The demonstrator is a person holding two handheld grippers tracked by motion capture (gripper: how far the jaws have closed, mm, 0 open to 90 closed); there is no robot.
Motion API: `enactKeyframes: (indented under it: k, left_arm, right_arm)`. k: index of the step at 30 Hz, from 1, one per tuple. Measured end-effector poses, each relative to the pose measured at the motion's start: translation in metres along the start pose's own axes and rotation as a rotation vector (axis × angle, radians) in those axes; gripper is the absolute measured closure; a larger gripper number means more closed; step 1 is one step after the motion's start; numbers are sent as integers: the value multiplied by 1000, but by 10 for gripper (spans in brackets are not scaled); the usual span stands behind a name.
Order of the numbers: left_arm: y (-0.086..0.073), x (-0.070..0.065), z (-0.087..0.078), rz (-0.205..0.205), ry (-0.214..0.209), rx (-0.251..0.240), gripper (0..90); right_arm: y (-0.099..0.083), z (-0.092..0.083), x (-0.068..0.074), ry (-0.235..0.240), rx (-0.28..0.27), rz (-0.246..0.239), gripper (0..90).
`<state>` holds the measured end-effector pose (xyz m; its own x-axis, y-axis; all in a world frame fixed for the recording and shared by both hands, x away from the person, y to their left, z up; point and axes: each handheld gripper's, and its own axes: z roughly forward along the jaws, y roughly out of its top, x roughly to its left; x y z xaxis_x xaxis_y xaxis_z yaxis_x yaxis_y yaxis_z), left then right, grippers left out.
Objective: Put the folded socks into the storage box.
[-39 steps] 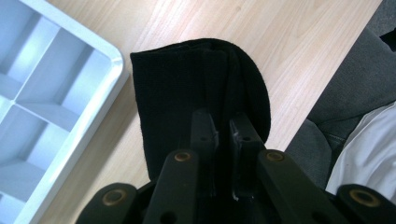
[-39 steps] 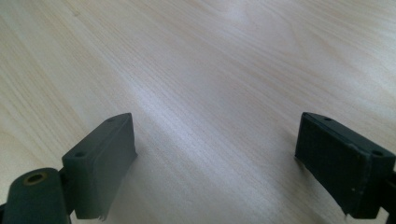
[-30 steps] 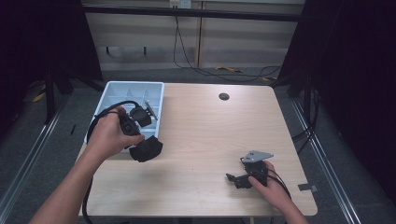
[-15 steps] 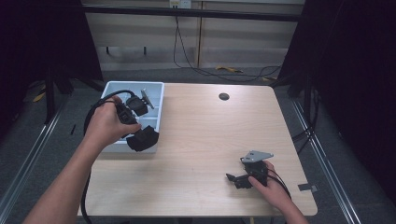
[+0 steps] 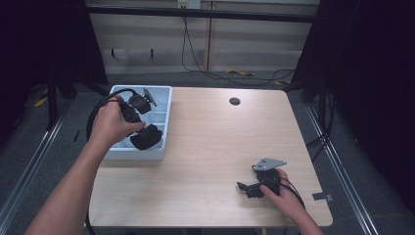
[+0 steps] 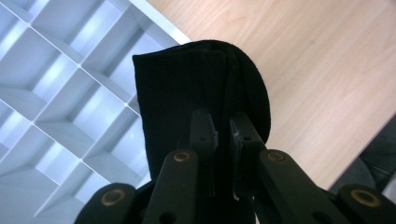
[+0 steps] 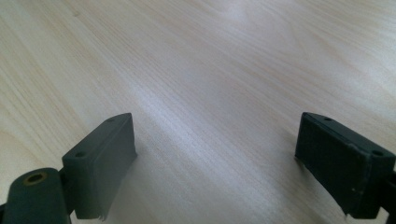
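Step in hand: judged to be a placing step; the left claw [image 6: 223,128] carries a black fabric piece [image 6: 196,98] over the divided tray [image 5: 164,98], and the piece is not yet set down.
Left claw: jaws pressed nearly together, pinching the fabric between them; in the high view it sits in the person's left hand [image 5: 111,125] above the tray's near half.
Right claw: jaws spread wide with nothing between them [image 7: 215,163]; in the high view it rests low on the desk [image 5: 210,147] near the front right corner, well apart from the tray, held by the right hand [image 5: 284,196].
Fabric piece: soft, matte, finely knit; folded, with one straight edge and one rounded edge, possibly a sock, though this cannot be confirmed. It hangs partly over the tray's rim and partly over bare desk.
Tray: pale blue-grey, rigid, smooth plastic by appearance, its thin walls forming a grid of square compartments; those visible beneath the fabric are empty.
Desk: light wood grain, flat, with a small dark round fitting [image 5: 235,101] near the far edge.
Next move: likely requires centring the fabric over one compartment, lowering it, then parting the jaws; which compartment is intended cannot be told.
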<state>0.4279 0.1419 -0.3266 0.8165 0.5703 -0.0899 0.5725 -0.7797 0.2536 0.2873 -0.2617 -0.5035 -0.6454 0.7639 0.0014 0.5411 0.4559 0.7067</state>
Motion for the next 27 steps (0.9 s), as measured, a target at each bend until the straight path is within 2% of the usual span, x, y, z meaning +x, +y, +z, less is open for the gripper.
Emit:
enactKeyframes:
  k: [5,12,19,27]
  left_arm:
    - [2,8,9,-6,22,-4,824]
    - [3,16,26,-19,30,1,824]
    - [10,16,39,-5,48,6,823]
    - [16,16,50,-5,40,28,822]
  right_arm:
    - [0,0,0,0,0,0,113]
    - [0,0,0,0,0,-1,113]
    - [0,0,0,2,-1,-4,114]
    - [0,0,0,3,-2,-5,113]
